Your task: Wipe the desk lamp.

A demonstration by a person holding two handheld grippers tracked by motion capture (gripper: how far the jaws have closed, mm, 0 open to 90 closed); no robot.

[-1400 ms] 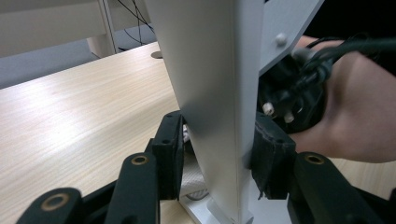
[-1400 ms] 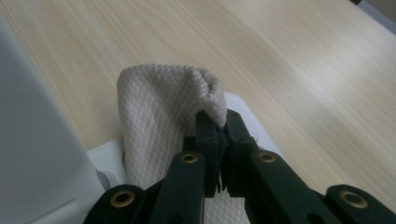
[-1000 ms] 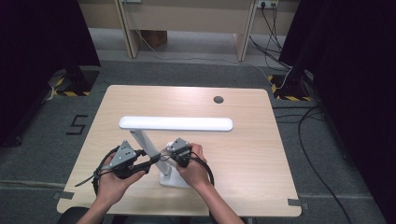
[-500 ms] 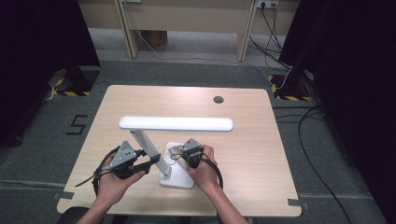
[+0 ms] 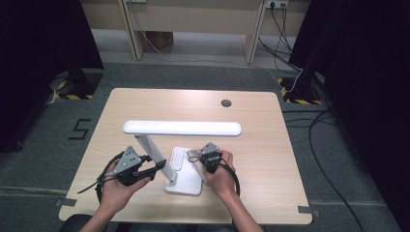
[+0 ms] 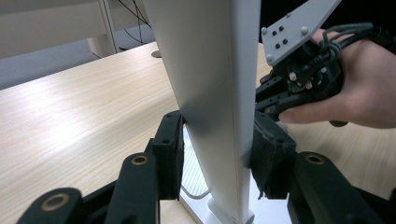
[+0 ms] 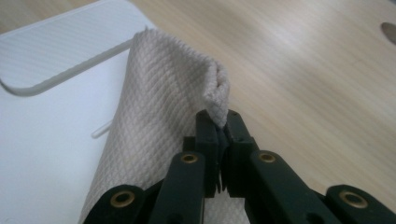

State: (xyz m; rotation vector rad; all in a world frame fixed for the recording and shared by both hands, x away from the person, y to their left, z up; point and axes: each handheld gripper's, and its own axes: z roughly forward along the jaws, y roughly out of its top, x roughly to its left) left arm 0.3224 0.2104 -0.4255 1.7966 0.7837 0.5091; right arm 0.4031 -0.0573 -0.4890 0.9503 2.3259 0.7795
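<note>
High view: the left hand-held gripper [image 5: 157, 166] clamps the slanted white lamp stem [image 5: 153, 155]; the lamp base [image 5: 186, 180] sits near the table [image 5: 270, 145] edge at 6 o'clock; the right hand-held gripper [image 5: 193, 155] is over the base.
Left gripper view: pads [image 6: 170, 154] press both sides of the stem [image 6: 212, 93].
Right gripper view: jaws pinched tight on a white waffle-weave cloth [image 7: 154, 107], base [image 7: 42, 135] at 9 o'clock.

Lamp base [image 5: 186, 180] on table [image 5: 270, 145] near front edge, lamp head [image 5: 182, 127] above and behind it, cloth [image 7: 154, 140] on base
</note>
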